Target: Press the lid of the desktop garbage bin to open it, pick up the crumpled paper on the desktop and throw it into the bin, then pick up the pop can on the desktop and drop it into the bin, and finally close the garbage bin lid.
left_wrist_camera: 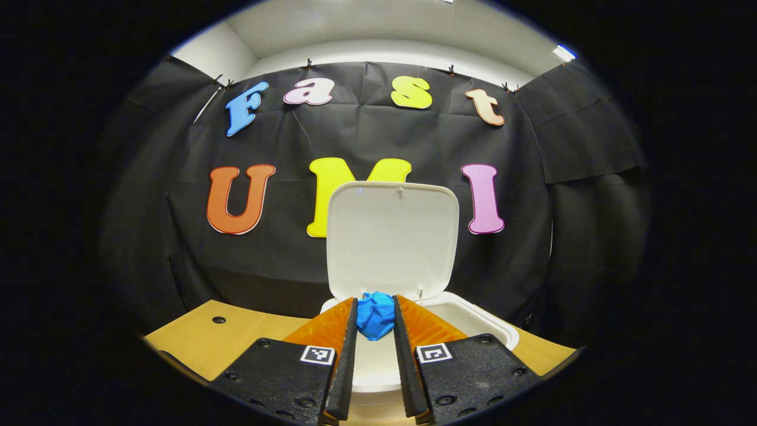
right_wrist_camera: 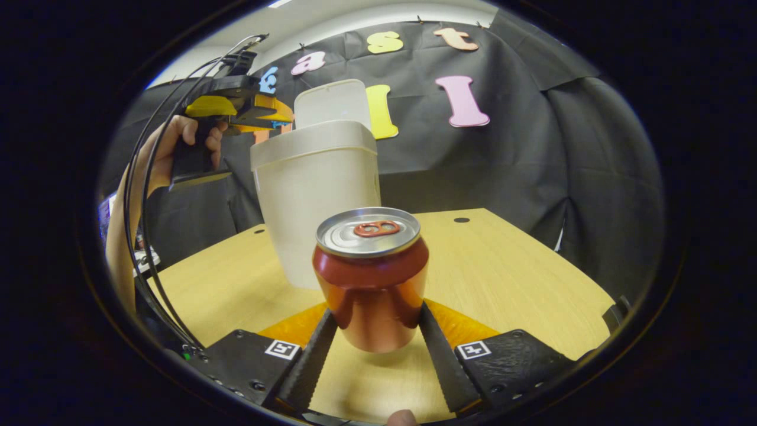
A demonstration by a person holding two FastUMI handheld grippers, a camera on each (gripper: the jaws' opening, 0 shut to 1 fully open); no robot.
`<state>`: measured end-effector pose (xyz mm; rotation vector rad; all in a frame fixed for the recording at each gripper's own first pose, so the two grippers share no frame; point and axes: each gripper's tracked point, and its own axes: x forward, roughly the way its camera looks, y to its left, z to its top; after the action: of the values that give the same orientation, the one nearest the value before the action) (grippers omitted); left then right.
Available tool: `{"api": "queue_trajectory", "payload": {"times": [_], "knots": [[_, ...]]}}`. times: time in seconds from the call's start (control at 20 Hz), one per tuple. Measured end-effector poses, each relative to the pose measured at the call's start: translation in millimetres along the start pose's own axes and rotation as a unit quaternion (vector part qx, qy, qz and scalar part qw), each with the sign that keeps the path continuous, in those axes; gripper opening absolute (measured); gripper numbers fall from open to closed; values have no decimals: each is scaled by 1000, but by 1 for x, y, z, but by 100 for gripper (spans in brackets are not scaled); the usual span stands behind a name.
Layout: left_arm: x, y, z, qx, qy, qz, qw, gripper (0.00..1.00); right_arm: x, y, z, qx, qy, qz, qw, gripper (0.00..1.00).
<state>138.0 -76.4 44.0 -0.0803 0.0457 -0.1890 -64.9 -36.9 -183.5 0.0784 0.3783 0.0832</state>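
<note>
The white desktop bin point(left_wrist_camera: 473, 322) stands open with its lid point(left_wrist_camera: 392, 236) upright behind the opening. My left gripper point(left_wrist_camera: 375, 303) is shut on the blue crumpled paper point(left_wrist_camera: 376, 316), which hangs over the bin's opening. In the right gripper view that left gripper point(right_wrist_camera: 260, 115), held by a hand point(right_wrist_camera: 171, 148), hovers at the top of the bin point(right_wrist_camera: 319, 195). A red pop can point(right_wrist_camera: 371, 278) with a silver top stands upright just in front of the bin. My right gripper point(right_wrist_camera: 377, 310) is shut on the can, one finger on each side of its lower body.
The wooden table point(right_wrist_camera: 502, 278) has small round holes in its top, and bare surface stretches to the right of the bin. Black cables run down from the left gripper at the left edge of the right gripper view. The booth's cloth wall rises close behind the bin.
</note>
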Motion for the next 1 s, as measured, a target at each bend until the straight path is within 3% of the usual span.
{"api": "queue_trajectory", "payload": {"times": [0.35, 0.5, 0.55, 1.0], "knots": [[1, -5, -7, 3, 15, -5, 1000, 48, -5, -5, -1, 4, -2, -3, 1000, 81], [0, -4, -3, 11, 7, 3, 1000, 91, -7, -6, -1, 5, -4, -4, 1000, 81], [-3, -4, -1, 9, 5, 3, 1000, 99, -6, -5, 0, 4, -5, -4, 1000, 81], [-31, 3, 10, 4, -12, 4, 1000, 99, -16, -1, 8, -7, -17, -1, 1000, 82]]}}
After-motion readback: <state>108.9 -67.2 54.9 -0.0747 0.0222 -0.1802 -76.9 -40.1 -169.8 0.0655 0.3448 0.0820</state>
